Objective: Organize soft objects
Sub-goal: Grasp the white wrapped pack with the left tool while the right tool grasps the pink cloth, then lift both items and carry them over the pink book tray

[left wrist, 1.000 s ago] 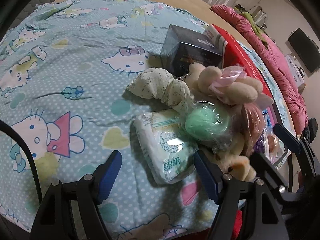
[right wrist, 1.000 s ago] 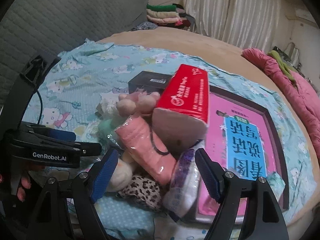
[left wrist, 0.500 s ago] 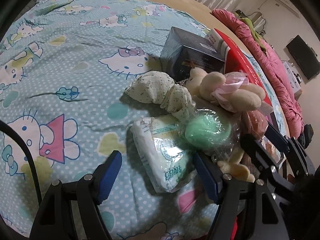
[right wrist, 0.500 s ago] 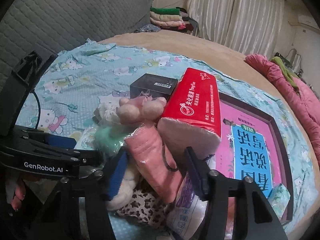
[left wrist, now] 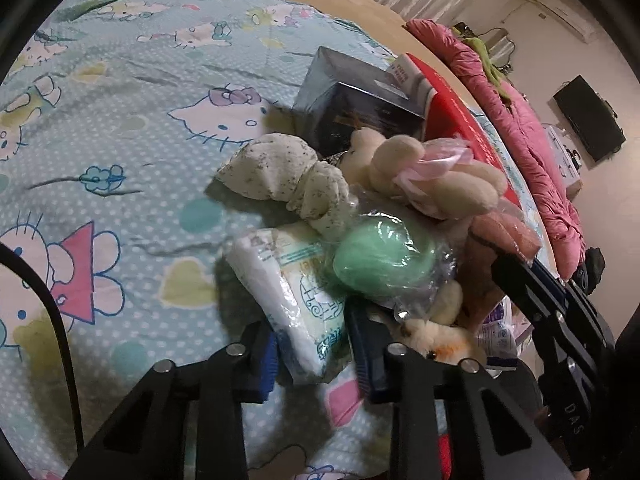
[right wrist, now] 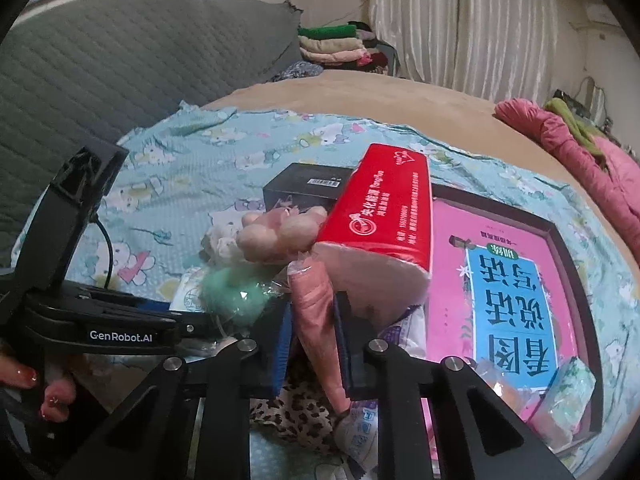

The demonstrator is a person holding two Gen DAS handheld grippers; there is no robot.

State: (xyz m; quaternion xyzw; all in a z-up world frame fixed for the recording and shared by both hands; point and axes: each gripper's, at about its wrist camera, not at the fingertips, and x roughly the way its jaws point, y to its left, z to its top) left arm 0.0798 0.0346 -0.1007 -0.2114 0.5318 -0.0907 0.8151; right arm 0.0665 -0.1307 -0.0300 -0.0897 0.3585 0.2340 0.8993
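Note:
A heap of soft things lies on a cartoon-print sheet (left wrist: 120, 128). My left gripper (left wrist: 316, 344) is closing, its blue pads pressing the near end of a white wrapped tissue pack (left wrist: 296, 296). On that pack rests a green ball in clear wrap (left wrist: 380, 260), beside a speckled cloth bundle (left wrist: 280, 176) and a beige plush with a pink bow (left wrist: 432, 176). My right gripper (right wrist: 314, 344) is closing on a pink folded cloth in clear wrap (right wrist: 316, 312), which fills the gap between its pads. The left gripper's body (right wrist: 100, 320) lies at the left of the right wrist view.
A red tissue box (right wrist: 384, 216) leans over the pile, with a black box (right wrist: 308, 188) behind it. A pink-and-blue picture book (right wrist: 516, 288) lies to the right. Leopard-print fabric (right wrist: 288, 412) lies under the right gripper. A pink quilt (left wrist: 532, 152) edges the bed.
Both grippers have closed from wide open: the left onto the white tissue pack, the right onto the pink wrapped cloth. Neither hand has shifted much.

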